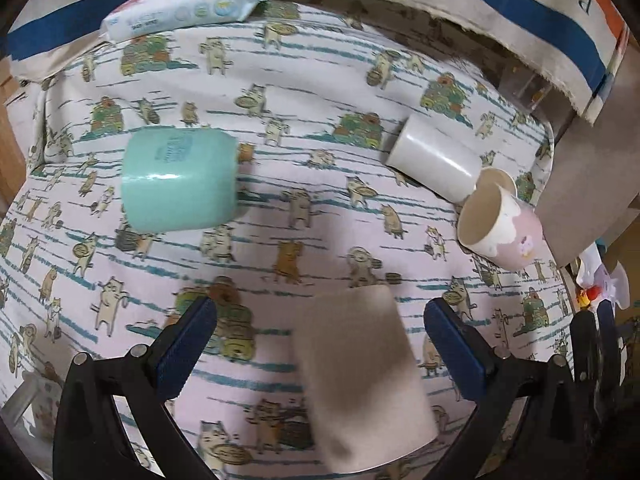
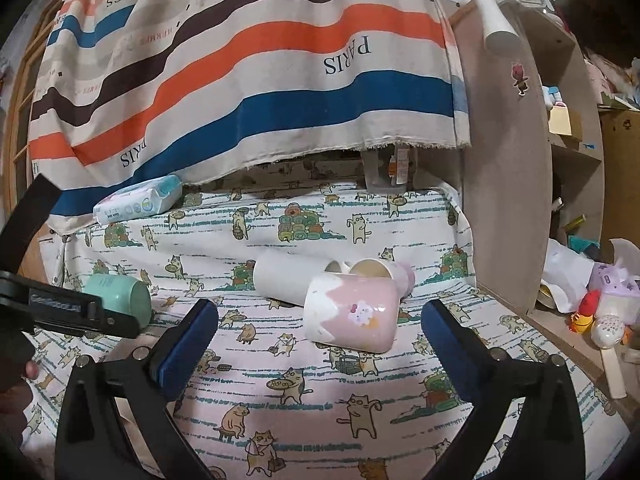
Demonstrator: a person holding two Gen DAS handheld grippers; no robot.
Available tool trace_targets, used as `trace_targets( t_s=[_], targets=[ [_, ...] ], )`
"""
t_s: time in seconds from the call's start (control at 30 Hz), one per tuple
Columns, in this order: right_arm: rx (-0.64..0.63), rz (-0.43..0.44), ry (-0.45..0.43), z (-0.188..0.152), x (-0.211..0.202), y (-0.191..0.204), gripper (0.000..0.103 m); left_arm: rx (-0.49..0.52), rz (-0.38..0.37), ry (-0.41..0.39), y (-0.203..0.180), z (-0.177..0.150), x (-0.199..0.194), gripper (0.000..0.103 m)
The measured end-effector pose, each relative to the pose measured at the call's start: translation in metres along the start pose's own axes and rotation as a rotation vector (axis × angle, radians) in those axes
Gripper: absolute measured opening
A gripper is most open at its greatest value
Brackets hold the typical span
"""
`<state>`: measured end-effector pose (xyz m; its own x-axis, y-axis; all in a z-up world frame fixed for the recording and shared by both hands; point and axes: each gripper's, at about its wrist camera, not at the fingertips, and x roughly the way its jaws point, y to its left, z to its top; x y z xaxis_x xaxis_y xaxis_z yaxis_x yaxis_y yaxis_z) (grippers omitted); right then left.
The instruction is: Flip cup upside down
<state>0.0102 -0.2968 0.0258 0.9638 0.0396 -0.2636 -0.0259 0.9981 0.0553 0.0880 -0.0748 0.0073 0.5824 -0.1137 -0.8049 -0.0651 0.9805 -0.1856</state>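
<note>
A mint green cup lies on its side on the cat-print cloth; it also shows in the right wrist view. A white cup lies on its side beside a pink-and-white cup, also on its side with its mouth showing. A blurred beige cup sits between the fingers of my open left gripper, apparently not gripped. My right gripper is open, just short of the pink-and-white cup. The white cup lies behind it, with another pinkish cup partly hidden.
A pack of wipes lies at the back left, also seen in the right wrist view. A striped cloth hangs behind. A beige shelf panel stands on the right, with toys and clutter beyond it.
</note>
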Motion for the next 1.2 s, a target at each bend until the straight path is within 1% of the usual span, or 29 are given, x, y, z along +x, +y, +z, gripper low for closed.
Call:
trace_targets(
  t_s=[0.07, 0.13, 0.2, 0.23, 0.27, 0.3, 0.33, 0.4, 0.43, 0.47, 0.5, 0.57, 0.67, 0.7, 0.8, 0.83, 1.03, 1.13, 1.2],
  targets=[
    [0.004, -0.004, -0.003, 0.0, 0.0, -0.001, 0.102, 0.008, 0.001, 0.024, -0.008, 0.002, 0.007, 0.103],
    [0.011, -0.004, -0.001, -0.001, 0.0, -0.002, 0.102, 0.009, -0.006, 0.067, -0.015, 0.002, 0.019, 0.103],
    [0.018, -0.004, 0.004, -0.001, 0.0, -0.004, 0.102, 0.011, 0.003, 0.087, -0.019, 0.002, 0.028, 0.102],
    [0.021, -0.006, 0.005, -0.001, 0.001, -0.005, 0.102, 0.013, 0.012, 0.093, -0.021, 0.001, 0.033, 0.102],
    [0.024, -0.006, 0.007, -0.001, 0.001, -0.006, 0.102, 0.012, 0.012, 0.098, -0.021, 0.0, 0.036, 0.098],
    [0.027, -0.003, 0.008, -0.001, 0.001, -0.006, 0.102, 0.005, -0.005, 0.11, -0.021, -0.001, 0.039, 0.096],
    [0.03, -0.001, 0.008, -0.001, 0.001, -0.007, 0.102, -0.003, -0.019, 0.121, -0.021, -0.001, 0.041, 0.095],
    [0.037, -0.009, 0.006, -0.002, 0.0, -0.008, 0.102, -0.018, -0.031, 0.128, -0.019, -0.002, 0.043, 0.093],
    [0.04, -0.01, 0.006, -0.001, 0.0, -0.009, 0.102, -0.023, -0.026, 0.122, -0.018, -0.001, 0.043, 0.09],
    [0.044, -0.009, 0.006, -0.001, 0.0, -0.009, 0.102, -0.026, -0.019, 0.115, -0.017, -0.001, 0.043, 0.083],
    [0.046, -0.008, 0.007, -0.001, 0.0, -0.01, 0.102, -0.026, -0.016, 0.106, -0.016, -0.001, 0.043, 0.072],
    [0.048, -0.008, 0.018, -0.001, 0.002, -0.01, 0.102, -0.012, -0.031, 0.082, -0.018, -0.001, 0.039, 0.067],
    [0.038, -0.002, 0.054, -0.002, 0.009, -0.008, 0.102, -0.025, -0.061, 0.0, -0.018, -0.001, 0.022, 0.066],
    [0.036, -0.002, 0.055, -0.002, 0.009, -0.007, 0.102, -0.021, -0.069, -0.027, -0.019, -0.001, 0.016, 0.066],
    [0.037, -0.004, 0.039, -0.003, 0.006, -0.007, 0.102, 0.017, -0.056, -0.117, -0.025, 0.002, -0.01, 0.065],
    [0.039, -0.004, 0.04, -0.002, 0.006, -0.007, 0.102, 0.026, -0.052, -0.133, -0.026, 0.004, -0.015, 0.065],
    [0.042, -0.01, 0.047, -0.002, 0.009, -0.008, 0.102, 0.083, -0.041, -0.163, -0.032, 0.001, -0.027, 0.065],
    [0.035, -0.024, 0.048, -0.002, 0.01, -0.007, 0.102, 0.12, -0.008, -0.189, -0.039, -0.007, -0.03, 0.065],
    [0.036, -0.022, 0.045, -0.002, 0.01, -0.007, 0.102, 0.136, -0.019, -0.202, -0.042, -0.013, -0.035, 0.065]
  ],
)
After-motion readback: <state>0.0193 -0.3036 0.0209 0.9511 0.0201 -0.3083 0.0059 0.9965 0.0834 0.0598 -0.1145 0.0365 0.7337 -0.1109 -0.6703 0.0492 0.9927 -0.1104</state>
